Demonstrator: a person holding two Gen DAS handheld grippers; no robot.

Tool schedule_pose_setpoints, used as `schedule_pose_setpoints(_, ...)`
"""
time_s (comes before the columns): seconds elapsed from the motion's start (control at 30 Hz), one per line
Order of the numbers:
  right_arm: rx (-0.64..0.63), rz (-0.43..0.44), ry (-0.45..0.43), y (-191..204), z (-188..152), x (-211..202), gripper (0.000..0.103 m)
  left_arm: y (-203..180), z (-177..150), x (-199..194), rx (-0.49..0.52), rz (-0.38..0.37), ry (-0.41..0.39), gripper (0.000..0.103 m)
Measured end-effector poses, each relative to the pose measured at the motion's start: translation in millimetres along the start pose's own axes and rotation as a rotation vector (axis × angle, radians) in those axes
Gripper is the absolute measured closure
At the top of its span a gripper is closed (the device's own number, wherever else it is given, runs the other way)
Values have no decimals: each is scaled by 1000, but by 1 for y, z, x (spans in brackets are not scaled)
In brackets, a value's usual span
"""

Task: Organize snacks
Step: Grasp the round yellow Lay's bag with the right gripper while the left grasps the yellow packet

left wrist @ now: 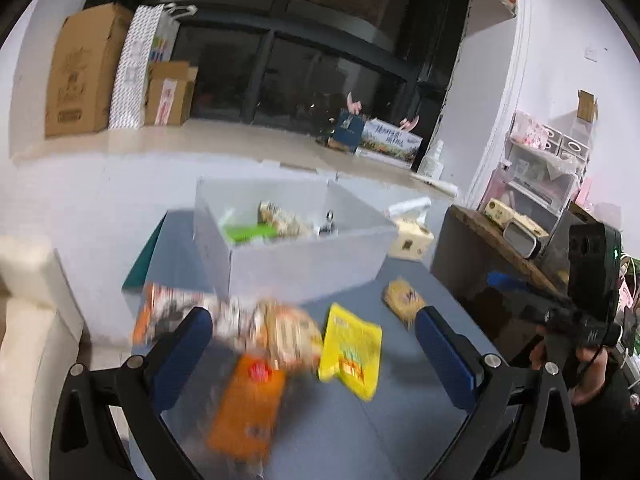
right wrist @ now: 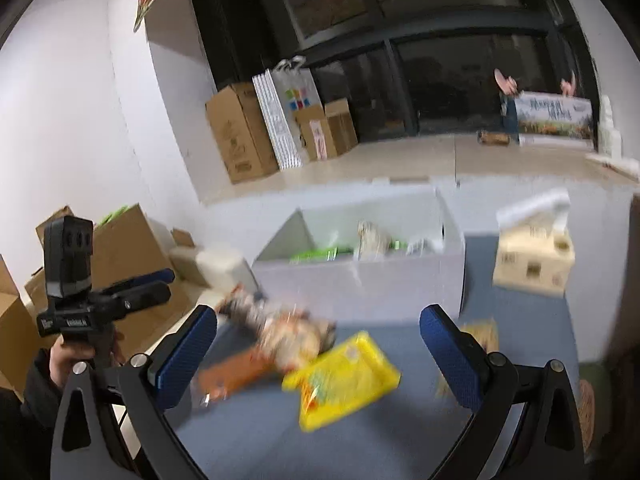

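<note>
Both views are blurred. A white open box stands at the back of the blue table and holds a green packet and a pale snack. In front of it lie an orange packet, a yellow packet, a pile of beige and orange packets and a small round snack. My left gripper is open and empty above these packets. My right gripper is open and empty above the yellow packet; the box lies beyond it.
A tissue box sits on the table right of the white box. Cardboard boxes stand against the far wall by dark windows. A dark side table and shelves are on the right. Brown cartons sit left.
</note>
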State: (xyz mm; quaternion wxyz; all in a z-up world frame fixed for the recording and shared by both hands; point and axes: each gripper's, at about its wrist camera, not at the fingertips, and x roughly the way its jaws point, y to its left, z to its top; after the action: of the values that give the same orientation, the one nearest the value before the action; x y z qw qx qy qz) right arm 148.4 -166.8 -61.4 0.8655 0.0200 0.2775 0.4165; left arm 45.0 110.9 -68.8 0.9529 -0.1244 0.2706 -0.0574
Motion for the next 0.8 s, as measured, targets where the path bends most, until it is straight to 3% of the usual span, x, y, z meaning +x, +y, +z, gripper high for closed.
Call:
schedule_pose_setpoints(0.13, 3, -18, 53, 6, -37, -4, 0, -11, -21, -7, 43, 26, 34, 0)
schedule_pose_setpoints(0.3, 5, -62, 116, 1, -54, 6, 0, -24, -29, -5, 83, 20, 61, 0)
schedule_pose_setpoints(0.5, 52, -210, 187, -41, -54, 25, 0, -46, -33, 12, 151, -15, 102, 0)
schedule_pose_setpoints(0.63, 44, -324, 252, -82, -45, 60, 0, -59, -40, 20, 162, -44, 127, 0)
schedule_pose_setpoints(0.8, 30, -406, 307, -115, -33, 105, 0, -68, -50, 26, 179, -56, 158, 0)
